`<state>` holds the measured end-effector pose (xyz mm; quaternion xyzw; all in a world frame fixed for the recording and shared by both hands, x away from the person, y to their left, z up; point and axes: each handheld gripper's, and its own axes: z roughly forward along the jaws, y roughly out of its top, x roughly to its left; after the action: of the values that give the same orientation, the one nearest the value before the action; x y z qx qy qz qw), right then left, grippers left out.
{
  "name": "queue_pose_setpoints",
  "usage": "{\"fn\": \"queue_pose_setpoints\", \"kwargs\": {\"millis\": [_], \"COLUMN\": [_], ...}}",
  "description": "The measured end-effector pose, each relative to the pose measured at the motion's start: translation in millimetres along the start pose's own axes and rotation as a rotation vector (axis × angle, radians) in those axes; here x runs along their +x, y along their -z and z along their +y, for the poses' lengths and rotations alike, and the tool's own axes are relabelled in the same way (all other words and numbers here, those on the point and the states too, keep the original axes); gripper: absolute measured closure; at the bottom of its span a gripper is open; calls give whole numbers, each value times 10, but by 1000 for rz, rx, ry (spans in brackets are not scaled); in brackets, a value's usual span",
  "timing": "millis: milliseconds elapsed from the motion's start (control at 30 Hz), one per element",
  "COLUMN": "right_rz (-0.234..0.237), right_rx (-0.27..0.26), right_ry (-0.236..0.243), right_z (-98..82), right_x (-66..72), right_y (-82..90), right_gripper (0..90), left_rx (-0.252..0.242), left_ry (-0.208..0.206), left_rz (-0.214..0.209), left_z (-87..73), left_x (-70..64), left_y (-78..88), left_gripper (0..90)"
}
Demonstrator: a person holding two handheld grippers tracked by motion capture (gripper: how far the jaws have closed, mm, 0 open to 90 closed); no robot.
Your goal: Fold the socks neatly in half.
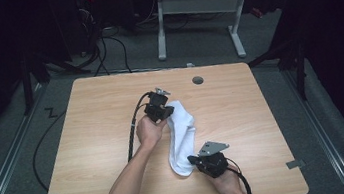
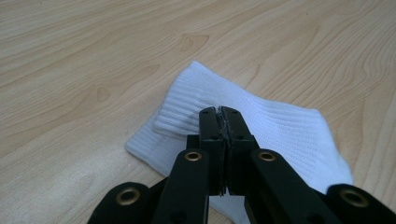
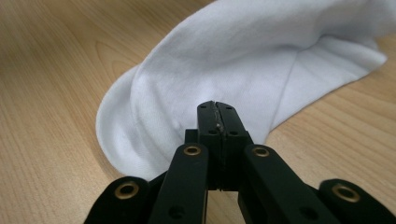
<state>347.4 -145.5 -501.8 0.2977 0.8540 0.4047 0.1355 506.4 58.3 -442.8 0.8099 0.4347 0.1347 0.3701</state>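
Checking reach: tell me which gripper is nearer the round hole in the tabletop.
Left. The left gripper sits at the sock's far end, a short way from the hole; the right gripper is at the sock's near end, farther off.

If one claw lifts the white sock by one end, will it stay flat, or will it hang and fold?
The white sock is thin knit cloth lying flat with soft creases, so it would probably hang limp and fold. It looks light, so lifting should need little force. The ribbed cuff already curls up, so it may bunch when pushed across the wooden table.
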Motion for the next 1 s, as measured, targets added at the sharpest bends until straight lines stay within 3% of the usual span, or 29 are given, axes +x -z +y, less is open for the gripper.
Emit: {"fn": "queue_pose_setpoints", "kwargs": {"millis": [133, 267, 433, 500, 533, 567, 600, 633, 667, 733, 900, 967, 1000], "right_rz": [-16, -56, -53, 7, 10, 10, -7, -7, -21, -42, -77, -70, -68], "right_rx": [-35, -83, -86, -17, -13, -13, -10, -10, -22, -7, 69, 87, 77], "right_ry": [-2, 17, 17, -7, -10, -10, -40, -40, -78, -99, -101, -116, -101], "right_z": [8, 36, 27, 31, 40, 40, 113, 113, 190, 283, 390, 372, 356], "right_x": [0, -2, -17, -44, -71, -71, -160, -160, -235, -280, -350, -375, -381], "right_y": [84, 256, 301, 217, 160, 160, 91, 91, 48, -36, -293, -372, -381], "right_gripper": [900, 900, 880, 757, 687, 687, 636, 636, 623, 626, 660, 677, 754], "left_rx": [-22, -64, -51, -39, -36, -36, -31, -31, -32, -29, -29, -31, -41], "left_ry": [-9, 13, 26, 23, 18, 18, 10, 10, 4, -1, -2, -12, -11], "left_rz": [8, 5, 6, 10, 12, 12, 15, 15, 17, 15, 8, 3, -4], "left_z": [11, 19, -15, -29, -33, -33, -35, -35, -36, -36, -43, -41, -37], "left_x": [3, 64, 135, 144, 142, 142, 135, 135, 125, 120, 110, 104, 101], "left_y": [54, 165, 180, 165, 165, 165, 171, 171, 174, 172, 169, 187, 216], "left_gripper": [886, 886, 886, 886, 886, 885, 885, 885, 885, 885, 885, 884, 884]}}
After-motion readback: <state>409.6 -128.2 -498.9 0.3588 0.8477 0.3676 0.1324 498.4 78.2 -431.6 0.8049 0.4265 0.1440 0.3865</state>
